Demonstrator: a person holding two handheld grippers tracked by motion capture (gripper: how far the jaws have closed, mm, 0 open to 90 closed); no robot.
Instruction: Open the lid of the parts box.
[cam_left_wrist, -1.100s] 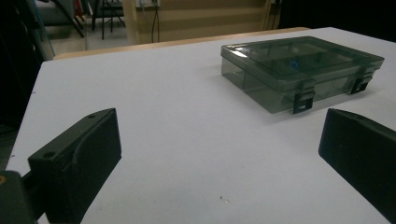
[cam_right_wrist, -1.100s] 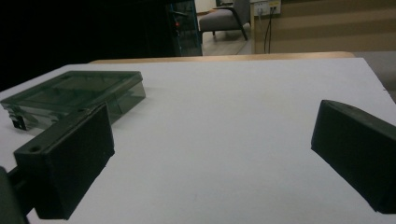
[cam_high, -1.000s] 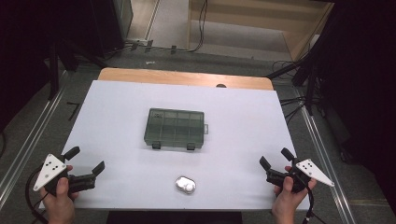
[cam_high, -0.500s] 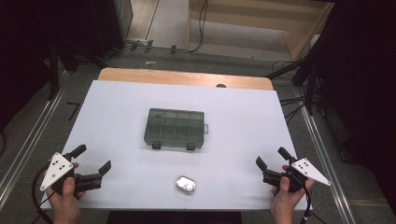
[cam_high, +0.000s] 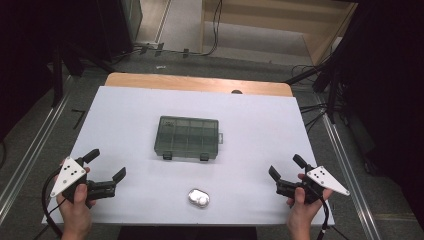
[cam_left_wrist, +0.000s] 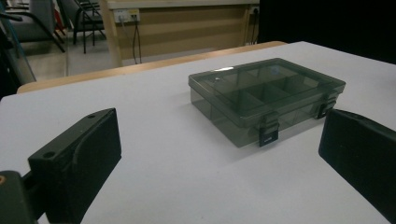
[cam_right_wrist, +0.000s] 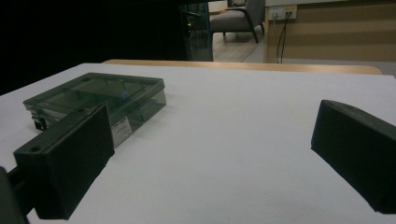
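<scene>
Left gripper (cam_high: 106, 172) has slid inward along the near edge since a second ago, and I now see it nearer the small silvery case (cam_high: 198, 198) than it was; its jaws stand spread wide with nothing between them. Right gripper (cam_high: 287, 169) has crept a little toward that case too, its jaws likewise parted and empty, though it remains well apart from it. Neither the case nor the box beyond it has shifted.

From above, the case sits close to the near edge of the white table top (cam_high: 260, 130), between my two grippers. Its surface is blurred and I cannot make out what it is or whether its lid is closed. Beyond the case lies the smoky transparent compartment box (cam_high: 188, 137), lid down, its two latches facing the case. In the left gripper view the box (cam_left_wrist: 266, 95) has its far right latch partly covered by my own jaw; in the right gripper view the box (cam_right_wrist: 95, 100) has its near corner hidden behind the jaw.

Bare table lies all round the case and on every side of the box. Past the box, a wooden strip (cam_high: 200, 84) borders the table's far edge.
</scene>
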